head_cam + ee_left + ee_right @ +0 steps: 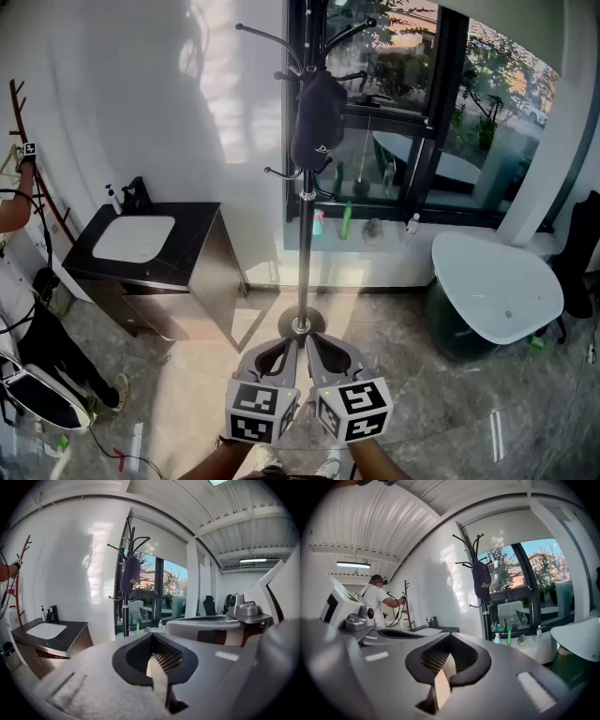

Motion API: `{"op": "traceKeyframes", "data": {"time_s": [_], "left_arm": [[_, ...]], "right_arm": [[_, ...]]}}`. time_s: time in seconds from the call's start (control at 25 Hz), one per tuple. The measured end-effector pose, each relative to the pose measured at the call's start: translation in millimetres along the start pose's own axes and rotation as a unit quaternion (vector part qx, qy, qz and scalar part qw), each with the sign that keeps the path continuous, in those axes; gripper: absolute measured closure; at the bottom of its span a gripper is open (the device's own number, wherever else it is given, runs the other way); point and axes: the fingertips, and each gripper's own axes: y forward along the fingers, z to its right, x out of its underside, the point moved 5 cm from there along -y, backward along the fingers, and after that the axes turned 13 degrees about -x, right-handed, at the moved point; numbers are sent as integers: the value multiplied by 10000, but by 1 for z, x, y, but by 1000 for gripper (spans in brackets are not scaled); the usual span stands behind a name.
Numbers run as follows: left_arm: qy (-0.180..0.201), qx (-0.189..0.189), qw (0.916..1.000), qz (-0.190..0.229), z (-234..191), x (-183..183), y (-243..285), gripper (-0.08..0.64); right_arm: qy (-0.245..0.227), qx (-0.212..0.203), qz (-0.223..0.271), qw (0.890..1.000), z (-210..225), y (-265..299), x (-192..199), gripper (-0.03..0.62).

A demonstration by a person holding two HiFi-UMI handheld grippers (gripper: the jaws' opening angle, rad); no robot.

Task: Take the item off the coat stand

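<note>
As left gripper and right gripper sit closed, item hangs.

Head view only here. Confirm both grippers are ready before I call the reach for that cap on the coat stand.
Observer: The left gripper has its jaws shut, with nothing between them.
Operator: Now check the right one.
Observer: The right gripper is shut and empty too.
Operator: Tell me whose forearm that is at my left edge.
Observer: It belongs to a person in a white top, who has a hand on a red stand by the wall.
</note>
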Motion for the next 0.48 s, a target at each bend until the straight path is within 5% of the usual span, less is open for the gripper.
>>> {"op": "traceKeyframes", "data": {"time_s": [0.48], "left_arm": [[23,171,9998,62,-45,-4,7,560]], "right_arm": [[-47,160,-95,9998,-19,40,0,586]]}}
